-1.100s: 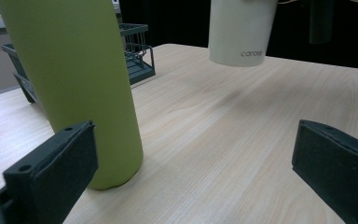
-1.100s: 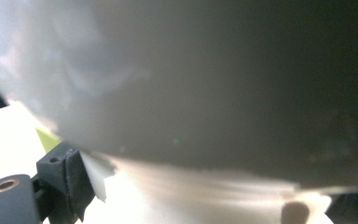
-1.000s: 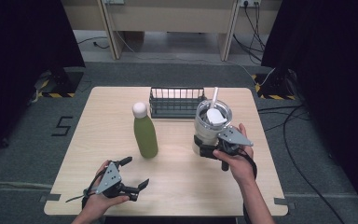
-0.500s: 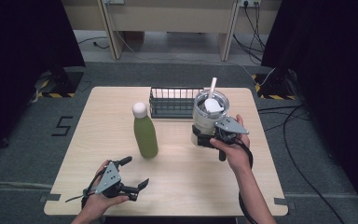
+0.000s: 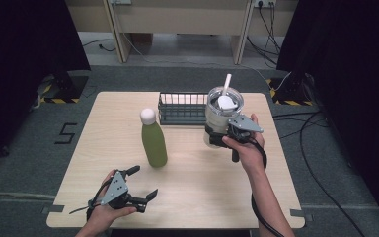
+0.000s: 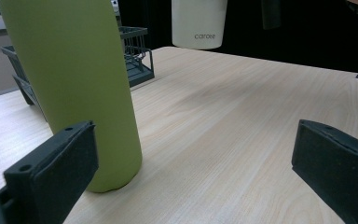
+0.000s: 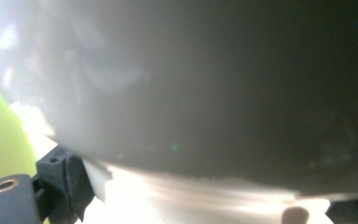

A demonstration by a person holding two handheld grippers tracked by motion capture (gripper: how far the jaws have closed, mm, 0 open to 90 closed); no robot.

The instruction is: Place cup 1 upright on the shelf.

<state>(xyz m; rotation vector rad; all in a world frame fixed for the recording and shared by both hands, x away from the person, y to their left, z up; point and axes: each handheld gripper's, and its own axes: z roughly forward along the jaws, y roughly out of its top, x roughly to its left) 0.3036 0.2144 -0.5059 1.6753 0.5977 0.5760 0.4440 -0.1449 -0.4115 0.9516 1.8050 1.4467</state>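
The right gripper (image 5: 223,137) has its jaws closed on the lower body of a white cup (image 5: 223,114) with a lid and a straw, and holds it upright in the air at the right side of the table (image 5: 187,195); in the left gripper view the cup's base (image 6: 199,25) hangs clear above the wood. Just behind the cup, toward the far edge, stands a dark wire rack (image 5: 183,108), so the cup lies between the right hand (image 5: 246,150) and the rack, with its long axis vertical. Judging from that, the coming move is probably a short carry away from the person and a lowering into the rack, which calls for keeping the cup level and lifting its base over the near rail. The left gripper (image 5: 139,186) rests low at the near left edge with its jaws wide open and nothing between them. It faces a green bottle (image 5: 153,139) that stands upright near the middle of the table, close in front of the left jaw (image 6: 56,170). The left hand is the nearer one to the bottle.
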